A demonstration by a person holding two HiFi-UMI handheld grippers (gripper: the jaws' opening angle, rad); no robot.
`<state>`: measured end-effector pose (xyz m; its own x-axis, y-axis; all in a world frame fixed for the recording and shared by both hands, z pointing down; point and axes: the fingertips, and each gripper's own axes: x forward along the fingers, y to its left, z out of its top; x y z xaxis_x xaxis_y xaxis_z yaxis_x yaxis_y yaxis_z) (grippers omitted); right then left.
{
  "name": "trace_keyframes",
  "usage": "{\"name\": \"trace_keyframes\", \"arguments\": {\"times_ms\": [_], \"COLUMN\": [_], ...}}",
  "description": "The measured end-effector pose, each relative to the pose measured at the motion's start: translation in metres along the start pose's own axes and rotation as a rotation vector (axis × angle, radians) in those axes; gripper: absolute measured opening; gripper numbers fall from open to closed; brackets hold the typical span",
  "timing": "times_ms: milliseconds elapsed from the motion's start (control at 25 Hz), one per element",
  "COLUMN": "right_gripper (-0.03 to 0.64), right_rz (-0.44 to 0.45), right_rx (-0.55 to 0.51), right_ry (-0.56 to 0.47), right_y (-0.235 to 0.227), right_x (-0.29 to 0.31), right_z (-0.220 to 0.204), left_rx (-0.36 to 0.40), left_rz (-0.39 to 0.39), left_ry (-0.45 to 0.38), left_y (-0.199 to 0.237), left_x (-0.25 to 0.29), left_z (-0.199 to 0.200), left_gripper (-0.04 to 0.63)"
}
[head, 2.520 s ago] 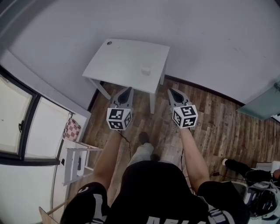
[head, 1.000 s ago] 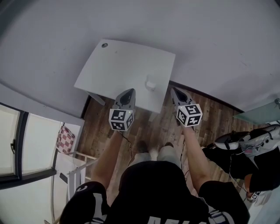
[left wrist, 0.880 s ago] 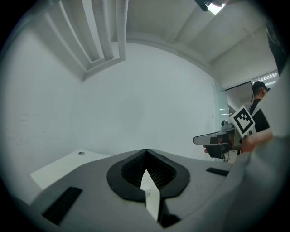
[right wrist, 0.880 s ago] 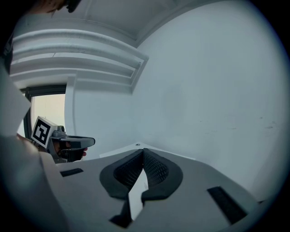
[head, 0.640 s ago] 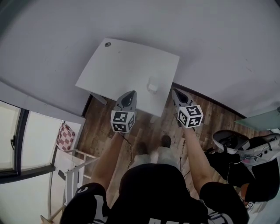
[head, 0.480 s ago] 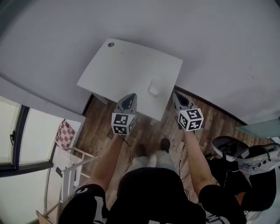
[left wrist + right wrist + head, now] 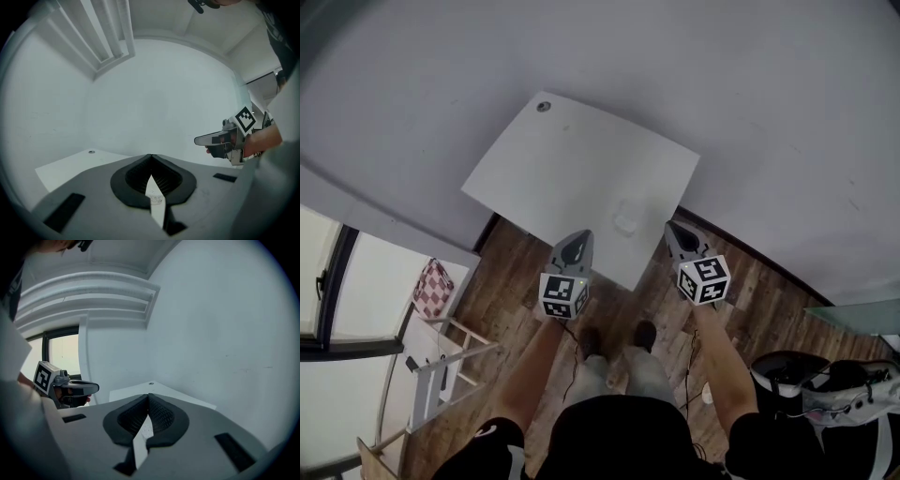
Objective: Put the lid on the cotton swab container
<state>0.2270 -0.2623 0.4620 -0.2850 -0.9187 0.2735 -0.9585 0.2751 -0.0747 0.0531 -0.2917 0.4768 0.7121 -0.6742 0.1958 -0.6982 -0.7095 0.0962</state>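
Tabletop (image 7: 572, 159) closer now; cotton swab container (image 7: 625, 217) just ahead of the fingers.
Left gripper (image 7: 582, 235), right gripper (image 7: 669, 227): fingers together, empty, likely just approaching.

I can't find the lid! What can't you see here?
Head view: small whitish container on the white square table, too tiny to tell lid from box.
Gripper views: the shut grey left gripper and right gripper block the container.
Head view: dark dot at table corner, unidentifiable.

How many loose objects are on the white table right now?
1: a small pale container by the near right edge of the table. Whether its lid lies separately is too small to tell. The round spot at the far corner looks built in.
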Motion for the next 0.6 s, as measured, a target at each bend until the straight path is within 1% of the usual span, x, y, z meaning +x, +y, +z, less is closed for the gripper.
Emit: {"name": "trace_keyframes", "arguments": {"times_ms": [120, 360, 600], "right_gripper": [0.014, 0.014, 0.014], "right_rz": [0.025, 0.067, 0.114], "right_rx": [-0.007, -0.005, 0.013], "right_ry": [0.007, 0.020, 0.005], "right_y": [-0.015, -0.030, -0.047], "right_x": [0.013, 0.037, 0.068], "right_z": [-0.010, -0.039, -0.069], "left_rx": [-0.001, 0.004, 0.035], "left_rz": [0.010, 0.031, 0.033], "left_ry": [0.011, 0.020, 0.018], "left_y": [-0.005, -0.005, -0.012], "left_x": [0.017, 0.031, 0.054], "left_z": [-0.014, -0.044, -0.073], "left_gripper": [0.026, 0.026, 0.026]}}
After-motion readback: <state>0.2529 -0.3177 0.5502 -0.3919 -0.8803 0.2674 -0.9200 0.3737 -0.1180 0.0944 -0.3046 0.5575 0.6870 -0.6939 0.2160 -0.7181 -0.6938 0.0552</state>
